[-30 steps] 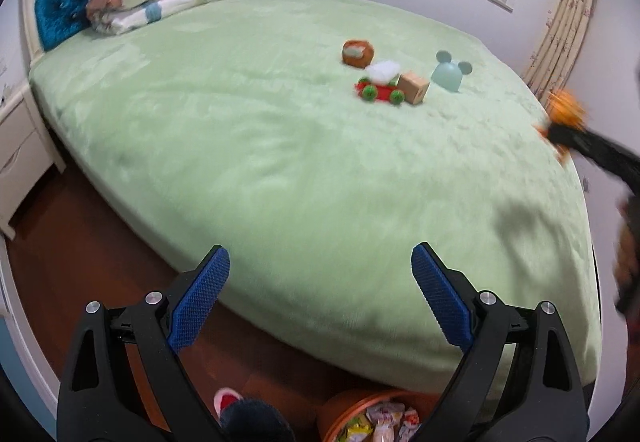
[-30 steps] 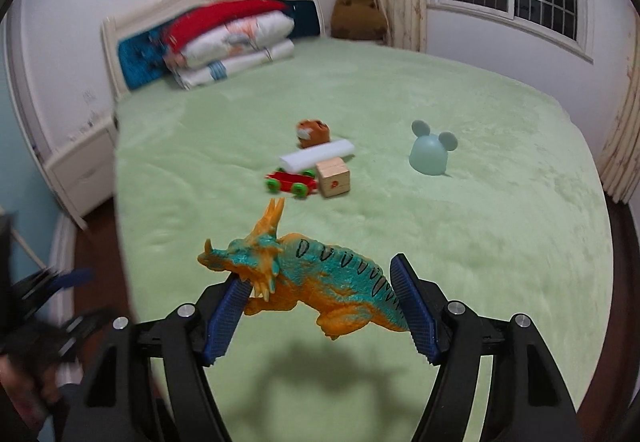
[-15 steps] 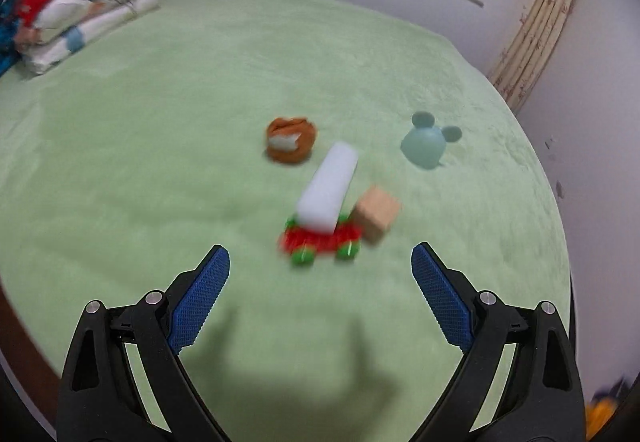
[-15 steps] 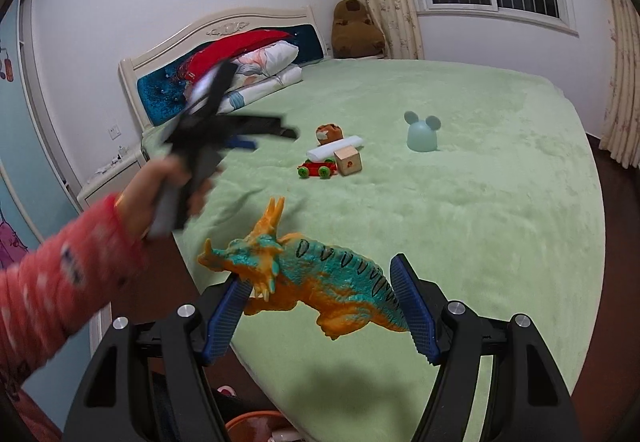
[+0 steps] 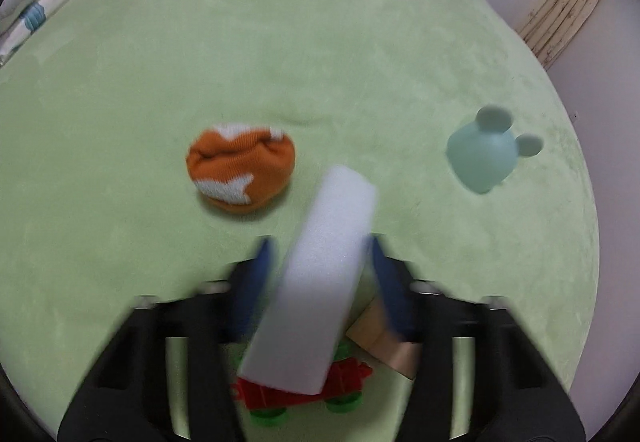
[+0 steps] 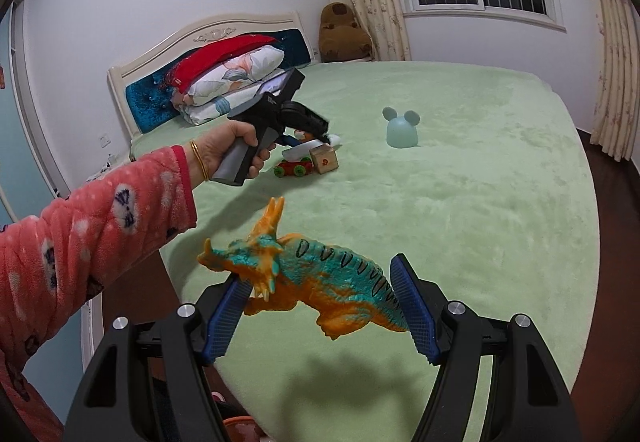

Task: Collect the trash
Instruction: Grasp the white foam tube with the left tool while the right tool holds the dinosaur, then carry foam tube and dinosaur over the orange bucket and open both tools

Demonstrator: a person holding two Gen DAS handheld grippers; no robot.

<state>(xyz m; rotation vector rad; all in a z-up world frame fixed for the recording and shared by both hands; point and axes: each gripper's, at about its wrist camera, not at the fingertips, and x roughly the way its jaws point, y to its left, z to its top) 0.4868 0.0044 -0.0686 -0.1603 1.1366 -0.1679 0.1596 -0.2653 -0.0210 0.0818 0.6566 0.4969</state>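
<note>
The left gripper (image 5: 318, 270) is reaching over a green bed (image 5: 320, 62), its blue fingers (image 5: 258, 274) sitting narrow on either side of a white foam block (image 5: 316, 282); blur is hiding whether both pads are touching it, so I cannot tell if the grip is made. The block is lying on top of a red toy car (image 5: 304, 394) with green wheels, directly between the jaws; a wooden cube (image 5: 384, 342) is sitting just right of the block, partly behind the right finger. An orange knitted ball (image 5: 242, 172) is lying ahead and to the left; a pale blue mouse-eared toy (image 5: 486, 154) is standing well ahead to the right.

The right gripper (image 6: 320, 306) is hanging back near the bed's edge, clamping a teal and orange dinosaur (image 6: 316, 282) by head and tail.

Risks, as I judge them: the foam may be squashing or slipping out; the closing right finger may be catching the cube or dragging the car along.

An orange bin's rim (image 6: 240, 424) is just peeking in below the right gripper; its contents are not readable.
</note>
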